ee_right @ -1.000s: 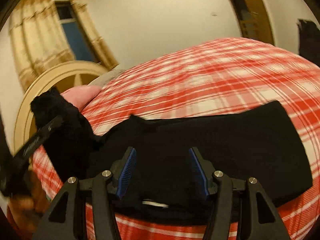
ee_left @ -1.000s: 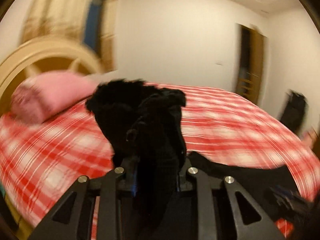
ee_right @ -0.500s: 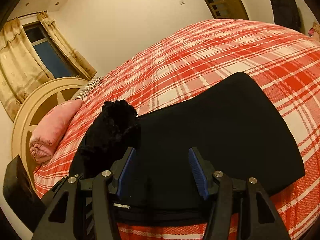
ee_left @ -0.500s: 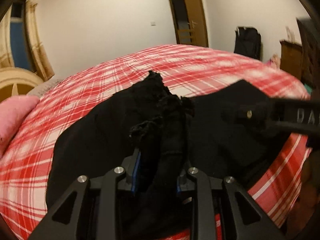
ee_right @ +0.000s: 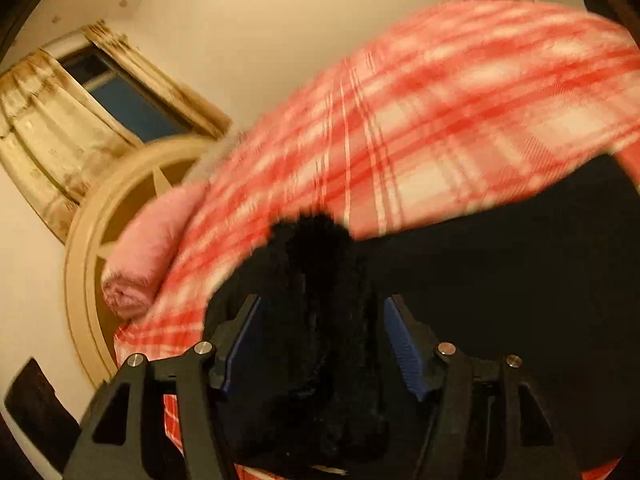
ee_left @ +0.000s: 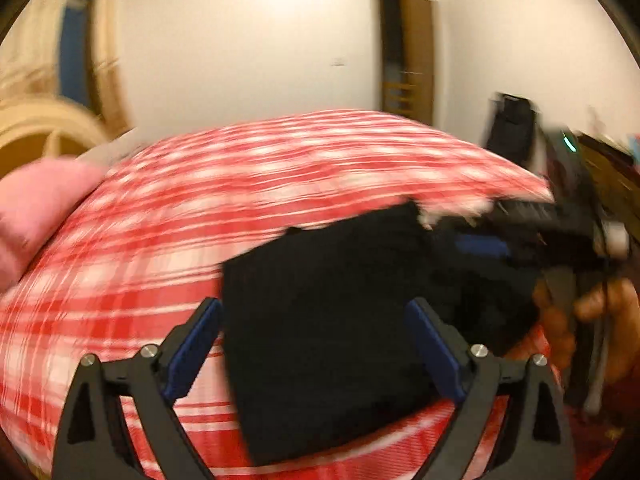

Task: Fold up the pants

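Lying folded on bed [ee_left: 168,216], black pants [ee_left: 328,320] sitting btwn both claws: left claw [ee_left: 314,350] & right claw [ee_right: 320,344] gaping wide, gripping nothing.

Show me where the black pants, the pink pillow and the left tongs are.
black pants [ee_left: 328,320]: left wrist view, middle of the folded panel.
pink pillow [ee_right: 148,256]: right wrist view, on its rolled side.
left tongs [ee_left: 312,344]: left wrist view, midway between the open fingertips.

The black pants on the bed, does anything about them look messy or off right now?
Mostly tidy: the pants lie as a flat folded block on the plaid bed. One end bunches up in a fuzzy hump between the open right gripper jaws instead of lying flat.
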{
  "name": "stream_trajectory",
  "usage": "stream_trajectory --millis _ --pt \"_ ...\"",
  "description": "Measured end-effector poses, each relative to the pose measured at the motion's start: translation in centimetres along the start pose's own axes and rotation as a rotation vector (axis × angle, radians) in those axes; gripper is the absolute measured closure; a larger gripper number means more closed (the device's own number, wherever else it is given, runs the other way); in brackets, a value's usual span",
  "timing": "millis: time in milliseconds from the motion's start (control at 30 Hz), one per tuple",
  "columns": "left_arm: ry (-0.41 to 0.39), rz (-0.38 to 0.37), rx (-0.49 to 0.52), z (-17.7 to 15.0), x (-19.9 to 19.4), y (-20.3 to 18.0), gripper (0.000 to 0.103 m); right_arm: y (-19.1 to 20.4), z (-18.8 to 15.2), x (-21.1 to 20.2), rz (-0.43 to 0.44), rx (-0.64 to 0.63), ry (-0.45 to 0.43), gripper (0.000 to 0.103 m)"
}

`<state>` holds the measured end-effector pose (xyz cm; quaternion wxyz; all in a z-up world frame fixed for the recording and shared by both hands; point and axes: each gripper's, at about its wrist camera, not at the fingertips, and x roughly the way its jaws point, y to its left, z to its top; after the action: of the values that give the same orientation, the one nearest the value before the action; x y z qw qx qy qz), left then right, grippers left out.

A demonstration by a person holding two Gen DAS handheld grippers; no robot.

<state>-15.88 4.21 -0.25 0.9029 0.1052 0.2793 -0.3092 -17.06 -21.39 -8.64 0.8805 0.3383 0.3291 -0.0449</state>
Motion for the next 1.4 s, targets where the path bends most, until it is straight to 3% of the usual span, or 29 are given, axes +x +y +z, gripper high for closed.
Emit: stream_trajectory --millis 100,167,267,400,467,500,533,633,800,933,1000,1133,1300,1400 --pt "0.056 0.089 -0.092 -0.1 1.4 2.4 0.008 1.7 -1.5 -1.0 -0.127 -0.123 -0.093 0.039" --pt "0.068 0.094 -0.152 -0.5 1.5 3.8 0.008 2.5 -1.9 -2.2 -0.138 -0.181 -0.144 0.039" --pt "0.062 0.096 -0.198 -1.1 1.7 4.8 0.008 3.0 -1.6 -2.1 -0.180 -0.213 -0.125 0.039" --pt "0.076 0.103 -0.227 -1.4 1.7 5.0 0.008 1.3 -1.4 0.1 -0.169 -0.105 -0.025 0.039" --pt "0.095 0.104 -0.232 -1.6 1.7 5.0 0.008 1.8 -2.0 0.8 -0.179 -0.125 -0.022 0.039" --pt "0.108 0.106 -0.230 -1.6 1.8 5.2 0.008 2.7 -2.6 1.0 -0.173 -0.177 -0.020 0.044" --pt "0.124 0.114 -0.226 -1.7 2.0 5.1 0.008 3.7 -3.2 1.3 -0.178 -0.243 -0.010 0.060" --pt "0.125 0.122 -0.224 -1.6 2.1 5.2 0.008 5.2 -3.9 1.2 -0.224 -0.364 -0.028 0.076" --pt "0.105 0.143 -0.249 -1.2 1.6 5.7 0.008 7.4 -3.1 -1.9 -0.158 -0.478 -0.084 0.086" --pt "0.089 0.137 -0.303 -0.6 1.1 6.6 0.008 8.1 -0.9 -6.4 -0.075 -0.477 -0.153 0.088" --pt "0.076 0.128 -0.321 -0.1 0.9 7.0 0.008 7.3 0.1 -9.0 -0.062 -0.463 -0.193 0.088" --pt "0.054 0.121 -0.315 0.8 1.0 6.7 0.008 2.8 1.4 -12.4 -0.168 -0.405 -0.234 0.088" --pt "0.070 0.073 -0.282 1.3 2.5 4.6 0.008 -6.3 0.0 -10.0 -0.272 -0.222 -0.104 0.088" --pt "0.096 0.041 -0.246 1.5 3.8 2.4 0.008 -9.0 -1.5 -8.9 -0.279 -0.195 -0.142 0.085"
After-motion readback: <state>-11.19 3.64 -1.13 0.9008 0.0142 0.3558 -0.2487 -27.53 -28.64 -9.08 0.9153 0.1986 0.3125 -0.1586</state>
